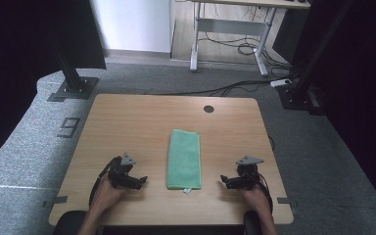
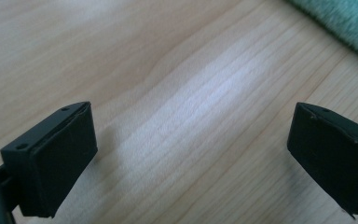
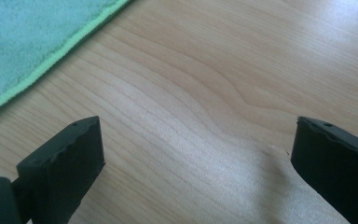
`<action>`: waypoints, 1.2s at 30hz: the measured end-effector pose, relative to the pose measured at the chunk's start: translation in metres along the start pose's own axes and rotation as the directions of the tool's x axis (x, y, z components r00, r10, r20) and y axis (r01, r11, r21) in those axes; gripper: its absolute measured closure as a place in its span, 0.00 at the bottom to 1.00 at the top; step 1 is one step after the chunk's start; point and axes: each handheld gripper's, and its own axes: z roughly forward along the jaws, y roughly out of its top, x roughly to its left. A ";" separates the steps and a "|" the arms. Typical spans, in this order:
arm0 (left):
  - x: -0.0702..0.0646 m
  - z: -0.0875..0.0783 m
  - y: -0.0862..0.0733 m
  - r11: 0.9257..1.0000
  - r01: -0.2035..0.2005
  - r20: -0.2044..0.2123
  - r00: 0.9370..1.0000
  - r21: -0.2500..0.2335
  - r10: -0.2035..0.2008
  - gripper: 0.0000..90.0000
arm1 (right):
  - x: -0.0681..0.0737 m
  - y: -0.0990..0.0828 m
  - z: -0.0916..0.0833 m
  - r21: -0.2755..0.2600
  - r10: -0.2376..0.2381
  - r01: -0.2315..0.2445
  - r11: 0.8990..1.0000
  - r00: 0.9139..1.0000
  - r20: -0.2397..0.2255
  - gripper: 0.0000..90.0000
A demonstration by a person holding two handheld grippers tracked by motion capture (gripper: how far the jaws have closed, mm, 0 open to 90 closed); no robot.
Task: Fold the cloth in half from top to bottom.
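Wood table [image 1: 127, 117] — green towel [image 1: 184, 157] centre; L gripper [image 1: 143, 179], R gripper [image 1: 223, 180] both wide apart, empty.

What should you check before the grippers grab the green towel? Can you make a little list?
1. Left gripper open: ok, jaws stand wide apart.
2. Right gripper open: ok, jaws stand wide apart.
3. Both grippers empty: ok, bare wood between the jaws.
4. Green towel lying flat and folded on the table: ok.
5. Towel between the two grippers, touching neither: ok.
6. How many layers the fold has: cannot tell.
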 end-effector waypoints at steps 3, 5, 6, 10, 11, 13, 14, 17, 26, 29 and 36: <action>0.000 -0.003 0.005 1.000 0.000 0.007 1.000 -0.018 0.000 0.01 | 0.000 0.002 0.000 -0.003 0.002 -0.002 1.000 1.000 -0.006 0.03; 0.000 -0.004 0.009 1.000 -0.006 0.006 1.000 -0.025 0.006 0.01 | 0.001 0.004 0.001 -0.002 -0.003 0.003 1.000 1.000 -0.010 0.03; -0.001 -0.004 0.011 1.000 -0.010 0.003 1.000 -0.026 0.010 0.01 | 0.002 0.005 0.001 -0.003 -0.006 0.006 1.000 1.000 -0.014 0.03; -0.002 -0.003 0.022 0.999 -0.024 0.005 1.000 -0.039 0.024 0.01 | 0.004 0.008 0.003 0.002 -0.013 0.013 1.000 1.000 -0.018 0.03; -0.003 -0.003 0.025 0.999 -0.027 0.004 1.000 -0.042 0.027 0.01 | 0.005 0.008 0.004 0.003 -0.017 0.017 1.000 1.000 -0.017 0.03; -0.004 0.000 0.032 0.998 -0.034 0.005 0.999 -0.049 0.034 0.01 | 0.006 0.009 0.005 0.005 -0.020 0.020 1.000 1.000 -0.019 0.03; -0.005 0.001 0.035 0.998 -0.034 0.005 0.999 -0.052 0.035 0.01 | 0.006 0.009 0.005 0.007 -0.020 0.020 1.000 1.000 -0.017 0.03; -0.007 0.005 0.046 0.997 -0.038 0.009 0.999 -0.061 0.038 0.01 | 0.007 0.010 0.006 0.009 -0.023 0.024 1.000 0.999 -0.022 0.05; -0.023 0.027 0.075 0.996 -0.060 0.027 0.998 -0.066 0.062 0.01 | 0.008 0.010 0.006 0.010 -0.026 0.026 1.000 0.999 -0.028 0.07; -0.027 0.036 0.082 0.996 -0.063 0.039 0.997 -0.062 0.066 0.01 | 0.009 0.010 0.007 0.013 -0.028 0.029 1.000 0.999 -0.030 0.07; -0.036 0.058 0.091 0.997 -0.077 0.036 0.996 -0.032 0.078 0.01 | 0.010 0.009 0.009 0.018 -0.030 0.031 0.999 0.999 -0.031 0.08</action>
